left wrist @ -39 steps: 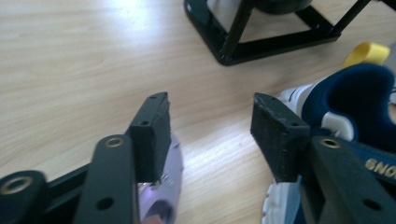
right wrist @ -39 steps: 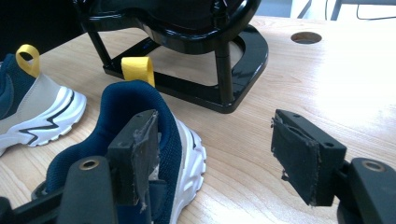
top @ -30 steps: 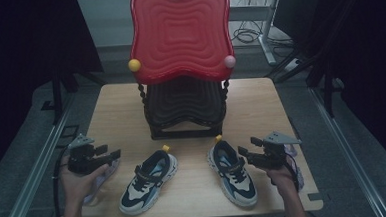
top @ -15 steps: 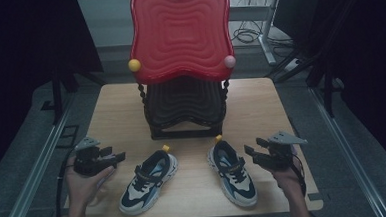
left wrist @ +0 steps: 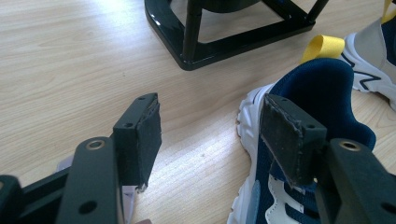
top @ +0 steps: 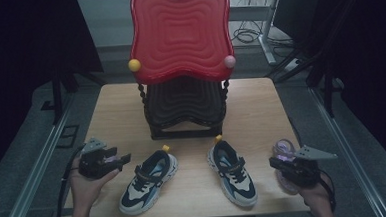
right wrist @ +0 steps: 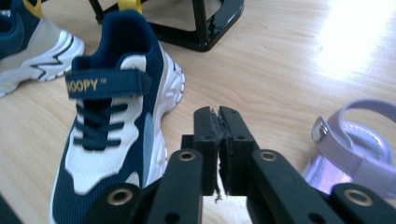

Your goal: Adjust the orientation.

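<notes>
Left gripper (left wrist: 210,140) gapes wide, empty, beside the left sneaker's (top: 147,182) heel; right gripper (right wrist: 218,135) pressed closed on nothing, between right sneaker (right wrist: 109,121) and purple sandal (right wrist: 350,149); 2 sneakers front the black stand (top: 183,106).

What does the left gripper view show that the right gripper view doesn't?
Left gripper view: its own open jaws, one pad over bare table, the other at the left sneaker's heel.
Right gripper view: its own shut jaws, the right sneaker's strap lettered "NOOPY", and a purple sandal.
Both: the black rack base, both sneakers, wood tabletop.
</notes>
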Action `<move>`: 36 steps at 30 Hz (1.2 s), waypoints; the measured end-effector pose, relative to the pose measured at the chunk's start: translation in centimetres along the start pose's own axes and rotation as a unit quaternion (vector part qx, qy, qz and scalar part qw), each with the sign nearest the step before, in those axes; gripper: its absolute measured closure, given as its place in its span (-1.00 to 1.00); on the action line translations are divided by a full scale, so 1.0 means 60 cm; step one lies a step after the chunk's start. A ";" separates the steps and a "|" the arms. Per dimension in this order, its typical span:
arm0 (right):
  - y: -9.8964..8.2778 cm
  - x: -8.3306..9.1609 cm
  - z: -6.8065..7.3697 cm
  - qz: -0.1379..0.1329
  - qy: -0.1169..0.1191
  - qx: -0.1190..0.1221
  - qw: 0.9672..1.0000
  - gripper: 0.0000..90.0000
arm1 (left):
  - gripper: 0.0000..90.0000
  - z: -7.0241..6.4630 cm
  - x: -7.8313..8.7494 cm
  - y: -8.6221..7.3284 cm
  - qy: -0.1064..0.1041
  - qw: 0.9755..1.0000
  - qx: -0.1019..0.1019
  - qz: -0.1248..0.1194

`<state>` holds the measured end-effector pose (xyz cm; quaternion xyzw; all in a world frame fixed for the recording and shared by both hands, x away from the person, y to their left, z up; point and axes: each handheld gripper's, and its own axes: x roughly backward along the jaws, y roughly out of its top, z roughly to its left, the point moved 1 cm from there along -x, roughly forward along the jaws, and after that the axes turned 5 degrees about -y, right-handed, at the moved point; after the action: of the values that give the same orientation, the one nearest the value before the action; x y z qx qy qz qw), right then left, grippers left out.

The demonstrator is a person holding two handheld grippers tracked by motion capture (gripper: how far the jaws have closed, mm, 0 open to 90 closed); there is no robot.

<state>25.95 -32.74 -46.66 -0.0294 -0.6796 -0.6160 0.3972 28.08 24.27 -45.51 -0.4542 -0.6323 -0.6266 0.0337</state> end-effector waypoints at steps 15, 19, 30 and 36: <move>-0.048 0.065 -0.064 0.025 -0.051 -0.001 0.998 0.99 | -0.15 0.005 0.005 -0.007 0.004 1.000 0.010 -0.001; -0.069 0.076 -0.089 0.027 -0.061 -0.019 0.998 0.99 | -0.16 0.003 0.007 -0.008 0.006 1.000 0.010 -0.001; -0.105 0.069 -0.119 0.059 -0.065 -0.034 0.996 0.99 | -0.16 0.002 0.002 -0.010 0.015 1.000 0.004 0.008; -0.116 0.072 -0.133 0.069 -0.063 -0.045 0.995 0.99 | -0.16 0.000 0.004 -0.010 0.009 1.000 0.006 0.004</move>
<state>23.30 -43.22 -50.43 -0.1326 -0.6710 -0.6144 0.3933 27.57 24.52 -45.80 -0.4513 -0.6340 -0.6264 0.0445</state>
